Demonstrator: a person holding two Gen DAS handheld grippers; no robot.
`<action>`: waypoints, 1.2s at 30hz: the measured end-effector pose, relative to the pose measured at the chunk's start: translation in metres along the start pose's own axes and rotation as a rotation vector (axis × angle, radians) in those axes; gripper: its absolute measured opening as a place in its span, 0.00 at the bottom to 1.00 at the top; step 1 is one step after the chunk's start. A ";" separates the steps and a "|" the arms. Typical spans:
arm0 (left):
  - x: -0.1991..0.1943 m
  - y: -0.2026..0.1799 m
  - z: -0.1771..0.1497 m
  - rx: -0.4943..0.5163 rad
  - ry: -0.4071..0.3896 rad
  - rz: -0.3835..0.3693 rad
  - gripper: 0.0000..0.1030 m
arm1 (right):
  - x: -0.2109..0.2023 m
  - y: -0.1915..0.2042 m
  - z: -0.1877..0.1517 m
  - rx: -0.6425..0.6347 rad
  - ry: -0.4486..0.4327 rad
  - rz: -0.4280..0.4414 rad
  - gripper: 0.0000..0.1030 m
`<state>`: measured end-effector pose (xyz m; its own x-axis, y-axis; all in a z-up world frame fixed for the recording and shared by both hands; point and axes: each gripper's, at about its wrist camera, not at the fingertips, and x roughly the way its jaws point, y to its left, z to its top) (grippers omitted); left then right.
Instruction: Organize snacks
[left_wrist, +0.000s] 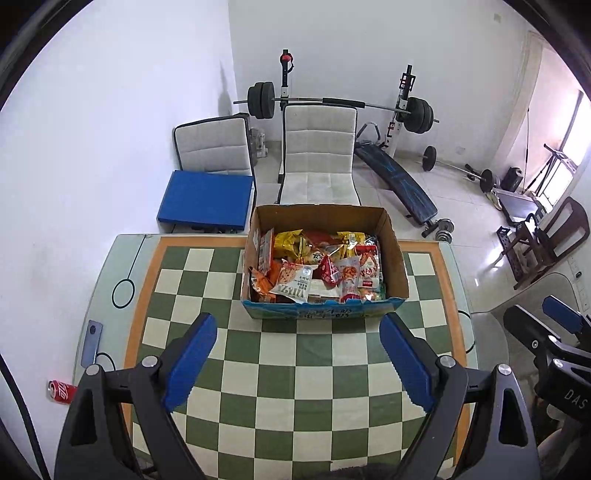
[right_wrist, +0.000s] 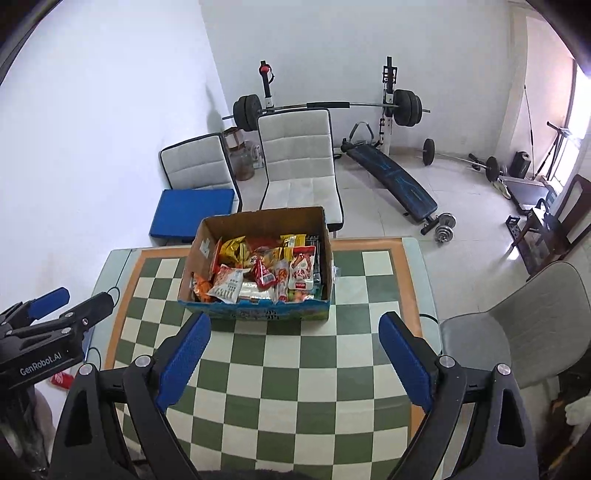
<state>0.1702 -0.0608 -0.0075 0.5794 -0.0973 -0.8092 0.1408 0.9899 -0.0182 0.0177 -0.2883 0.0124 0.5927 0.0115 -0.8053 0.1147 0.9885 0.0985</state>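
Cardboard box sits on the checkered table, toward the far edge, roughly mid-width. In the left wrist view its near wall w/ blue print faces the cam. Box is open on top & packed w/ snack packets: yellow bags at the back, red & white pouches in the middle, orange ones at the box's left wall. All snacks lie inside the box; none on the tabletop.

Left gripper hangs over the near half of the table, angled down, blue pads wide apart, nothing btwn them. Its tips stop just short of the box's near wall, not touching.

Right gripper same story: jaws spread wide, empty, over the green/cream squares, tips near the box but clear of it. In the right wrist view the left gripper shows at the left edge, beside the table's left side.

Phone lies on the table's left edge, on the glass border. Red soda can on the floor by the near-left corner. Behind the far edge: two grey chairs, the left one w/ a blue pad on its seat. Barbell rack & sit-up bench stand by the back wall. Another grey chair sits off the table's right edge.
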 end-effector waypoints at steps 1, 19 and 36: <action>0.001 0.001 0.001 -0.001 -0.002 0.002 0.88 | 0.002 0.000 0.001 0.000 -0.004 -0.001 0.92; 0.024 0.000 0.011 0.007 0.001 0.025 0.88 | 0.028 -0.003 0.014 0.016 -0.014 -0.021 0.92; 0.032 -0.007 0.010 0.016 0.022 0.011 0.88 | 0.040 -0.009 0.013 0.026 0.011 -0.018 0.92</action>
<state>0.1952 -0.0717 -0.0273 0.5630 -0.0838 -0.8222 0.1476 0.9890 0.0003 0.0512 -0.2985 -0.0132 0.5817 -0.0042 -0.8134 0.1456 0.9844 0.0991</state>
